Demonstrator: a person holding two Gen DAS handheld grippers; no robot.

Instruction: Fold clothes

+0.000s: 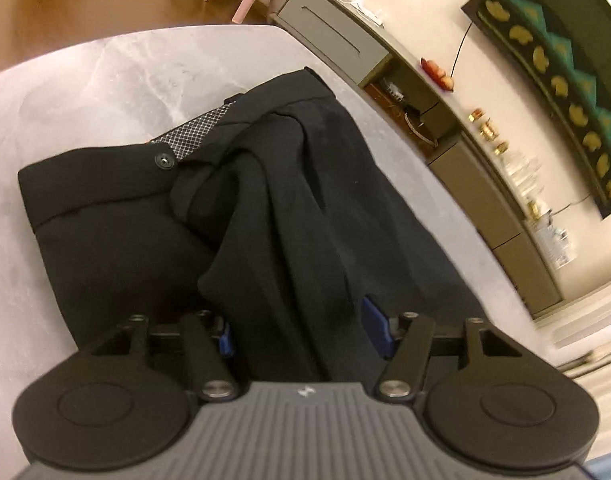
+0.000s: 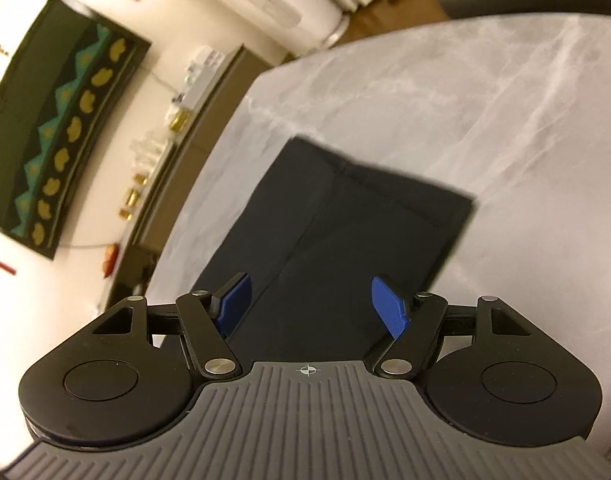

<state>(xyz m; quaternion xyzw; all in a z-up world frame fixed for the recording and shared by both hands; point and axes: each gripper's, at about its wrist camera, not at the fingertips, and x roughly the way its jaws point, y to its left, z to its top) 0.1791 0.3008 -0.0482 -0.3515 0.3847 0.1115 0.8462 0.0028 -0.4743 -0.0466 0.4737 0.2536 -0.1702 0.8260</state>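
Black trousers (image 1: 145,216) spread on the marble desk (image 1: 85,80), waistband end with button (image 1: 164,159) and checked lining (image 1: 203,132) toward the far side in the left wrist view. Upper layer gathered into a raised ridge (image 1: 281,208) running from the waistband down into the left hand-held gripper (image 1: 299,328); lifted this way, judged, to carry one half over the other for a fold. Lower layer kept flat on the desk as the base of the fold.

Left hand-held gripper: narrow opening, bunched fabric filling the gap between the blue pads (image 1: 375,322); pads appear pressed on the cloth, so taken as gripping the ridge.

Right hand-held gripper (image 2: 313,308): wide, blue pads (image 2: 389,306) well apart, nothing between them, touching nothing. Aimed down at the leg end (image 2: 345,216), which lies flat with hem edge square near the desk's middle. Contact with that end not yet made.
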